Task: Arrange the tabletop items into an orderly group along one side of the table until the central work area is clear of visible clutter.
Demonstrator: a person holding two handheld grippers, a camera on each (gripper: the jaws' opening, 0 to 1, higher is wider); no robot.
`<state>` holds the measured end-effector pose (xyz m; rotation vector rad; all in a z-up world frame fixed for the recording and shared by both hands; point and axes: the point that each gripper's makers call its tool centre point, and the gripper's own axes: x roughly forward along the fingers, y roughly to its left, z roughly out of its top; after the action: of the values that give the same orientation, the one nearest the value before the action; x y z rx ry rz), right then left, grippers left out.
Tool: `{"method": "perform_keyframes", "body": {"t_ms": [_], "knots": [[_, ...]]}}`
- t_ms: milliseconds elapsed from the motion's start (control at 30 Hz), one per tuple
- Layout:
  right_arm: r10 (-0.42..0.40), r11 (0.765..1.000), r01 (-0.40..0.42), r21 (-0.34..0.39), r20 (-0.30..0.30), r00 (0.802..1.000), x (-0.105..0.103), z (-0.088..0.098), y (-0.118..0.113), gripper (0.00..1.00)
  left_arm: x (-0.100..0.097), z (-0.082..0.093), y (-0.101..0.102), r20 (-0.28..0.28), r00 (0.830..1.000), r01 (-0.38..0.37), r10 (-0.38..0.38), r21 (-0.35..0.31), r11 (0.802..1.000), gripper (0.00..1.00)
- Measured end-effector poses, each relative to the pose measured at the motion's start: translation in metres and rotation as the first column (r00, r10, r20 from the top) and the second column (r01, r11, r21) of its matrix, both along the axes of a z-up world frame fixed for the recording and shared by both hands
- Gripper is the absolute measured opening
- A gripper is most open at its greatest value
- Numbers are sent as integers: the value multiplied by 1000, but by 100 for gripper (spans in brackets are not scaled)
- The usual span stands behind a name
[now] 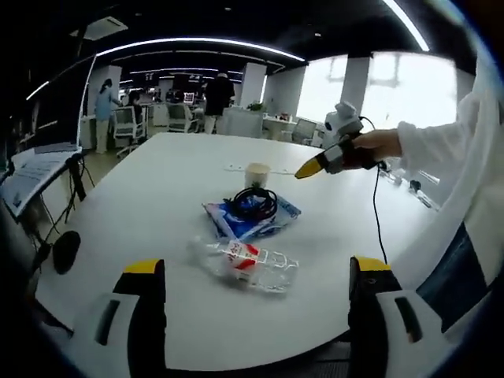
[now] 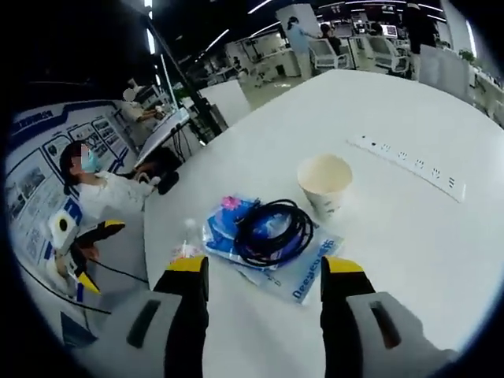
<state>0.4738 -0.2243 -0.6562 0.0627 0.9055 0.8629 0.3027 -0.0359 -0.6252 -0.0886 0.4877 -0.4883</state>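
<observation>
Nearest in the left gripper view, the left gripper (image 1: 256,287) stands spread wide and empty before a crinkled clear plastic bottle (image 1: 246,261) lying on its side across the white table (image 1: 157,181). Behind it, a coiled black cable (image 2: 270,230) rests on a glossy blue packet (image 2: 293,272). The right gripper (image 2: 264,287), parted and empty, shows the paper cup's (image 2: 325,183) open mouth and a long white power strip (image 2: 409,164) beyond.
</observation>
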Motion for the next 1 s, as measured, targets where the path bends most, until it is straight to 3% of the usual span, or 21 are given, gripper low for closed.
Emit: {"method": "perform_keyframes", "body": {"t_ms": [233,400,567,733,833,1000], "knots": [[-34,998,36,51,-46,998,0,-3,2,54,-3,-7,-4,-27,999,21,-21,0,1000,100],[-54,998,57,36,-75,996,0,-10,2,53,-6,-11,-5,-33,999,12,-12,-4,1000,100],[-70,995,78,68,-116,991,1,-15,7,53,-12,-19,-9,-46,999,23,-22,16,1000,100],[-94,991,108,79,-168,981,0,-23,10,54,-15,-17,-7,-14,1000,14,-13,35,999,100],[-136,983,160,91,-225,965,-1,-27,12,54,-14,-16,-6,-2,1000,10,-9,41,999,100],[-156,977,189,104,-260,953,2,-32,15,55,-14,-11,-6,32,999,3,-4,27,1000,100]]}}
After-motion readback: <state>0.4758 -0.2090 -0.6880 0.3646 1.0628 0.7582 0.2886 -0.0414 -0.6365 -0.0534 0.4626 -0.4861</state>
